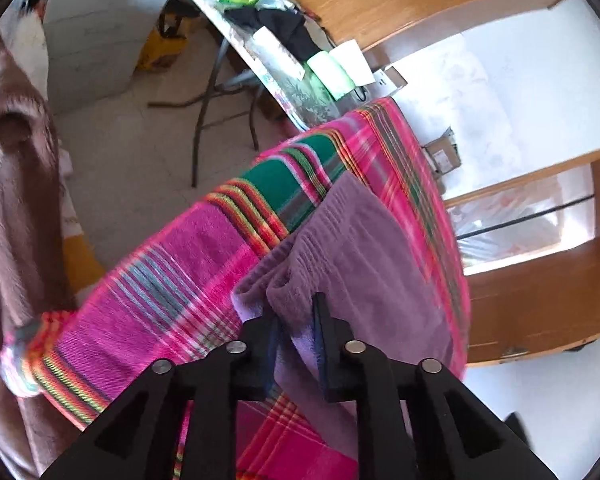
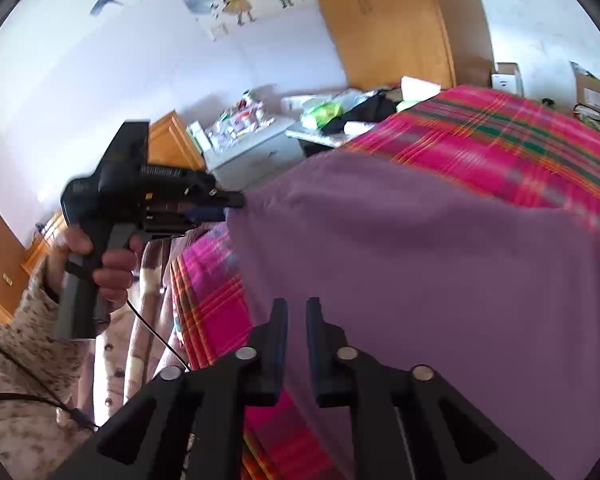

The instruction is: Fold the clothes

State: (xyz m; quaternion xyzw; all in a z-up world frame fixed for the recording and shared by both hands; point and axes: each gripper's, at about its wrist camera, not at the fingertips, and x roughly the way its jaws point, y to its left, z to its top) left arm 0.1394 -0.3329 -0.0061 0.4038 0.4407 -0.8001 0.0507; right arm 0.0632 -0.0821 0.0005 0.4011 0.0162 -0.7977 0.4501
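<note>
Purple garment point(image 2: 420, 264), soft fleece-like cloth, lies spread on the pink plaid bedcover point(image 2: 500, 136), waistband end toward the left gripper point(image 1: 296, 320).

Left gripper: jaws narrowly apart, with a fold of the elastic waistband point(image 1: 300, 248) between them. Whether the pads actually press on the cloth I cannot tell. In the right wrist view its tips sit at the garment's corner.

Right gripper point(image 2: 297, 316): jaws slightly apart over the near edge of the cloth; the purple shows through the gap, no clear pinch.

Risks, as judged:
- If either gripper lifts now with jaws this loose, the cloth may slip out and the fold collapse.
- Thick gathered waistband may bunch, so only one layer gets caught.
- A bite too deep could catch the bedcover as well and drag it along.
- The cable point(image 2: 156, 336) hanging below the person's hand point(image 2: 112, 264) could snag on the bed edge.
</note>
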